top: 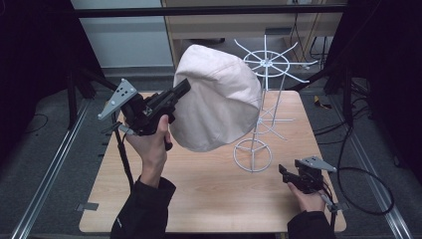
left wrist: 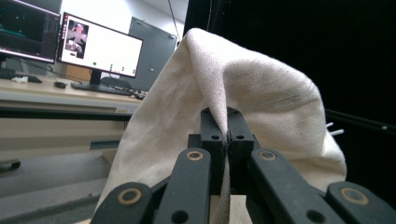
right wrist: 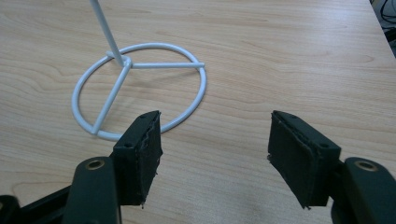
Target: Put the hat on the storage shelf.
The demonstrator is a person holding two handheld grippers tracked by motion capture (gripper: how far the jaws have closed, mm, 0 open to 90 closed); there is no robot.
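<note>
Above, we see the left gripper [top: 183,88] clamped on the cream hat [top: 219,99] — white wire rack [top: 266,63] just beyond it; the right gripper [right wrist: 212,158], jaws apart and empty, waits by the rack's base.

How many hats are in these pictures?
1. The cream hat is held above the table, its edge pinched in the fingers of the left gripper, just left of the white wire stand. The hat hides part of the stand, so another could be behind.
</note>
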